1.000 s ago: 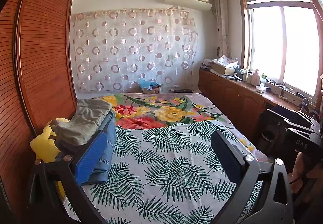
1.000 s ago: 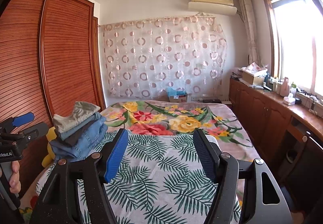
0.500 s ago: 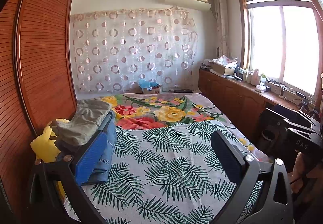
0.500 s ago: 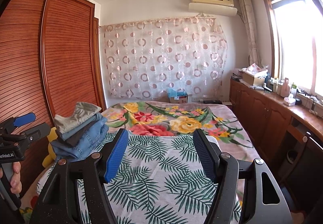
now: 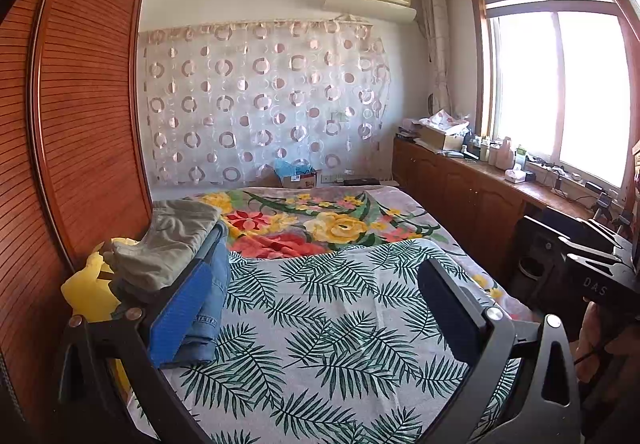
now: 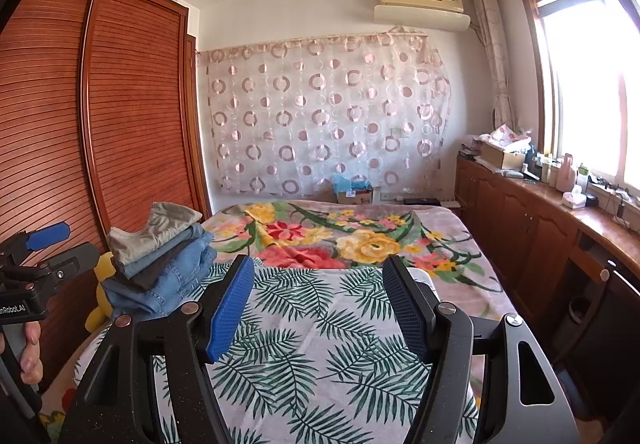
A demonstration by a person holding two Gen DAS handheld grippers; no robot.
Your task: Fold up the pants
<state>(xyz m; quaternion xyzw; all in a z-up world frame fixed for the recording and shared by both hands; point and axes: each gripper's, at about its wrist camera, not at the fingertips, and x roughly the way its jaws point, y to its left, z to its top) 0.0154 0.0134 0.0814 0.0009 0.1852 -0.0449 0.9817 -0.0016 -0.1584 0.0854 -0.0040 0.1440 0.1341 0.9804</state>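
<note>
A stack of folded pants [image 6: 160, 256] lies at the left edge of the bed: a khaki pair [image 5: 172, 240] on top, a dark pair and blue jeans [image 5: 212, 296] under it. My left gripper [image 5: 320, 260] hangs open above the palm-leaf sheet [image 5: 340, 324]. Its left finger [image 5: 180, 316] stands in front of the stack, and whether it touches the stack I cannot tell. My right gripper [image 6: 320, 264] is open too, over the same sheet, with nothing between its blue pads [image 6: 230, 308]. No unfolded pants show on the bed.
A floral blanket [image 6: 340, 240] covers the far half of the bed. A slatted wooden wardrobe [image 6: 120, 124] runs along the left, with a yellow soft toy [image 5: 92, 292] beside the stack. Low wooden cabinets [image 6: 520, 220] with clutter line the right wall under the window.
</note>
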